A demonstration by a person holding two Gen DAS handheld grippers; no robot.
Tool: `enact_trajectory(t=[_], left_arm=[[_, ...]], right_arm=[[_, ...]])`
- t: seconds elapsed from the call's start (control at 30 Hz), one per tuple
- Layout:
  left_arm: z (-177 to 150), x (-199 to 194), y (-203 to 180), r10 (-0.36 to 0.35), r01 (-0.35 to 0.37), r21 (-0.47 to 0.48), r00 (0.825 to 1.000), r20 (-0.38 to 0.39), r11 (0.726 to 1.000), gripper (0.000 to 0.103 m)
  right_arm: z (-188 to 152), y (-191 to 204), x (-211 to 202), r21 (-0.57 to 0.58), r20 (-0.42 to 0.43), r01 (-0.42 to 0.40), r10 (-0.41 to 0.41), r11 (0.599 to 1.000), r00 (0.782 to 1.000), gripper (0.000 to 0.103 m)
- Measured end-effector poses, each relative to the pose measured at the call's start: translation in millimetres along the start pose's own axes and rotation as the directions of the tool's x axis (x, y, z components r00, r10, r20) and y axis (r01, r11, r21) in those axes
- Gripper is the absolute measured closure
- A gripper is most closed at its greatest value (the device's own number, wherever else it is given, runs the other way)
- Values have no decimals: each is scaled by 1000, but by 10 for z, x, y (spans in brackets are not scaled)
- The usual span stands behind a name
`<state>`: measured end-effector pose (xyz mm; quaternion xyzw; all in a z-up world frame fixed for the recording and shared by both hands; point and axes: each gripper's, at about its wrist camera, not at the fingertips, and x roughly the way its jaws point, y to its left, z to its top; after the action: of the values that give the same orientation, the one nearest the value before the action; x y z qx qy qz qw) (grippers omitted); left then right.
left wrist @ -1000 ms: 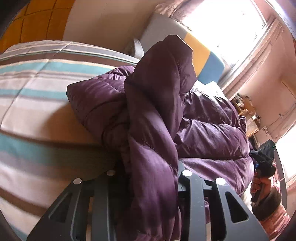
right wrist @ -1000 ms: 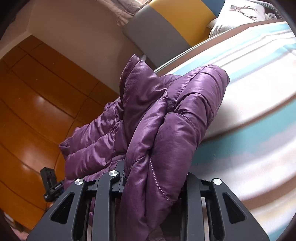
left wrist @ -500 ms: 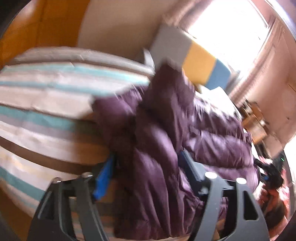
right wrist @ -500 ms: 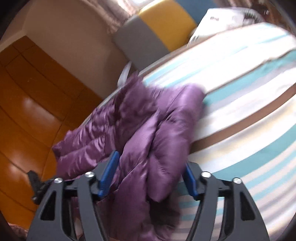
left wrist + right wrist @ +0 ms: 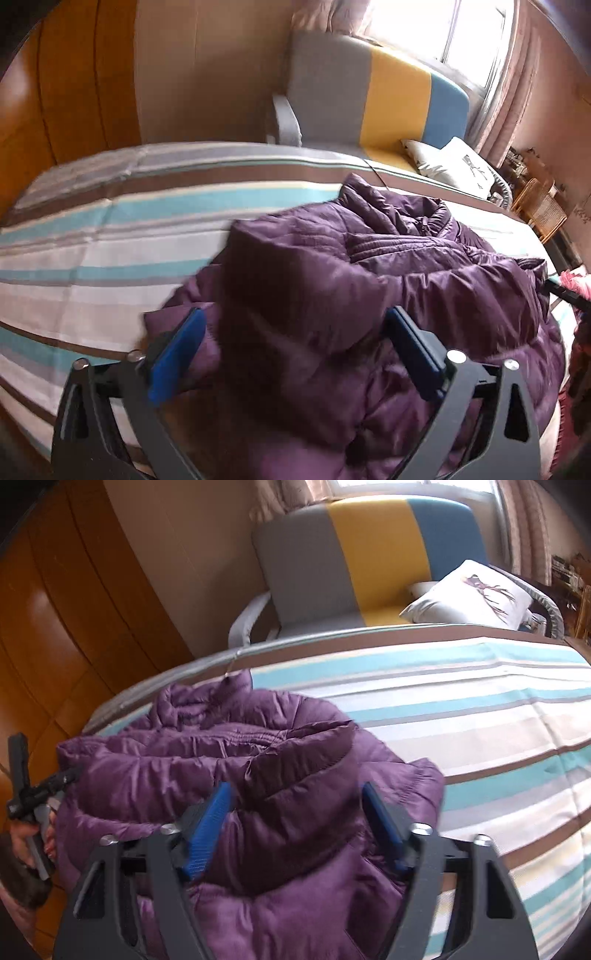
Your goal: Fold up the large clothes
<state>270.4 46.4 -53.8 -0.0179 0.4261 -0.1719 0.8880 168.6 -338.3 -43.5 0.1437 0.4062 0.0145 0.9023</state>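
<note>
Purple puffer jacket (image 5: 369,295) lying bunched at the striped bed's (image 5: 92,258) near edge. Left gripper (image 5: 295,343) and right gripper (image 5: 295,819) both spread, jaws closing, jacket folds between, pads not pinching.

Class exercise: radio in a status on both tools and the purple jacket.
Left tool and right tool: jaws closing, pads off the fabric. Purple jacket loosely bunched on the striped bed. Nothing in the way.

The purple quilted puffer jacket (image 5: 369,295) is glossy, smooth synthetic cloth with stitched seams. Under it, the striped cotton-like bedspread (image 5: 110,251) looks matt, while the far-left orange wooden wardrobe (image 5: 55,627) shines with varnish.
</note>
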Motion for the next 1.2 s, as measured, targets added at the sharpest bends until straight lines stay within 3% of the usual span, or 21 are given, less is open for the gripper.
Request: enact_trajectory(t=[0.03, 0.07, 0.1, 0.2, 0.33, 0.4, 0.57, 0.67, 1.0, 1.2], left_arm=[[-3, 42, -3, -21, 21, -18, 1000, -22, 1000, 45], [-11, 72, -3, -43, 41, -40, 998, -47, 998, 71], [-19, 68, -10, -61, 58, -55, 997, -54, 997, 83], [-57, -160, -133, -63, 63, -68, 998, 6, 996, 88], [156, -411, -147, -66, 75, -71, 991, 116, 995, 89], [266, -392, -188, -39, 48, -66, 991, 130, 997, 89], [443, -29, -183, 50, -42, -119, 996, 68, 992, 88], [432, 272, -116, 88, -85, -151, 996, 17, 985, 87], [270, 683, -17, 153, -147, -152, 988, 33, 977, 60], [195, 807, 8, 155, -145, -167, 987, 49, 975, 54]], right_arm=[[-31, 44, 19, -18, -17, 18, -18, 1000, 1000, 72], [-25, 90, 55, -38, -36, 46, -47, 998, 998, 81], [-17, 133, 52, -56, -40, 67, -69, 996, 997, 84], [49, 175, -60, -64, -9, 71, -72, 995, 997, 89], [289, 138, -253, -47, 66, 65, -61, 997, 996, 89], [408, 143, -230, -42, 73, 77, -74, 996, 995, 92], [571, 71, 164, 65, 37, 87, -89, 994, 995, 92], [573, 52, 426, 72, 22, 120, -122, 990, 992, 92], [373, 106, 897, 8, 38, 250, -250, 968, 968, 89], [322, 31, 1036, 39, 33, 248, -249, 968, 968, 85]])
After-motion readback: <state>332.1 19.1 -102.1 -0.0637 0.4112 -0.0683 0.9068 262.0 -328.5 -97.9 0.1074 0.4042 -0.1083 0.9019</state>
